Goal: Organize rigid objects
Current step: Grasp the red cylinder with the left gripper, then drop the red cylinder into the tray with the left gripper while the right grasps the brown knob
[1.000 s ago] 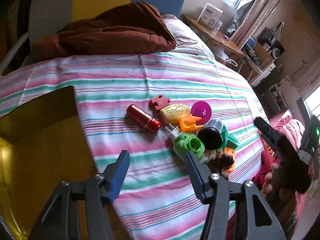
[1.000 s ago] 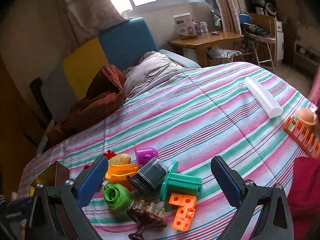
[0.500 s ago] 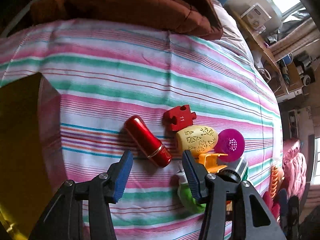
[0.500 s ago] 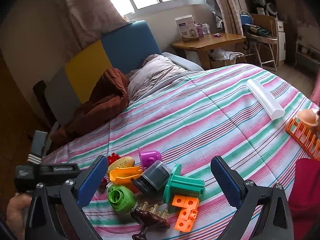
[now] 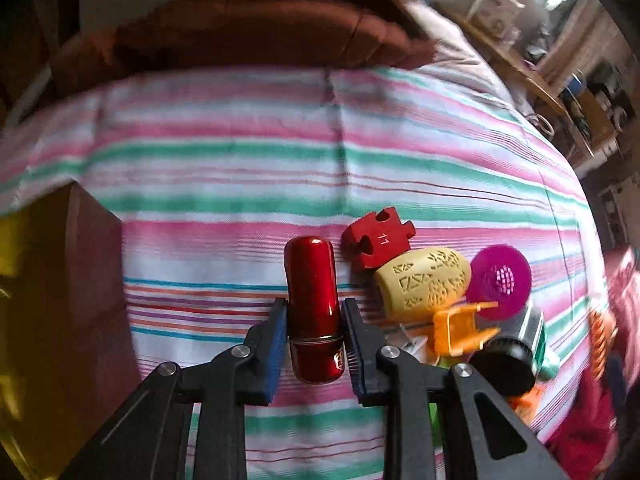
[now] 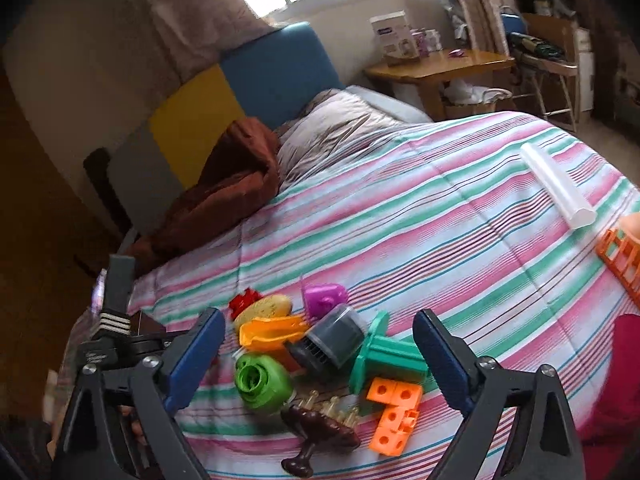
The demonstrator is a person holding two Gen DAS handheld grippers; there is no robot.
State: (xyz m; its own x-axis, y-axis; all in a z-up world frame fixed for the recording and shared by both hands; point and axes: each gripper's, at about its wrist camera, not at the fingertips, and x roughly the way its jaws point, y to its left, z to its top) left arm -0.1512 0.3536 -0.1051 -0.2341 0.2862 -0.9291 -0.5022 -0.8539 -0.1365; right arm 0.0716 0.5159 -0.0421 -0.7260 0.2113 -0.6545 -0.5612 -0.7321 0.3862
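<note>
A glossy red capsule (image 5: 310, 276) lies on the striped bedspread (image 5: 240, 168), and my left gripper (image 5: 314, 312) is shut on its lower half, a blue pad on each side. Right of it are a red puzzle piece (image 5: 378, 240), a yellow patterned egg (image 5: 424, 282) and a magenta disc (image 5: 500, 280). My right gripper (image 6: 318, 320) hovers over the toy pile with its jaws closing and nothing pressed between them. Below it lie a grey cup (image 6: 332, 338), a green round piece (image 6: 262, 382), a teal spool (image 6: 386, 360), orange blocks (image 6: 394, 412) and a brown knob (image 6: 316, 438).
A brown blanket (image 6: 224, 200) is bunched near the headboard. A clear tube (image 6: 556, 186) and an orange rack (image 6: 620, 256) lie at the bed's right side. A wooden bedside table (image 6: 440, 68) stands beyond. A dark box (image 5: 60, 300) borders the bed at the left.
My left gripper came down onto the red capsule and closed on it. The right gripper's fingers drew slightly inward, and the left gripper's body now shows at the left of the right wrist view.
</note>
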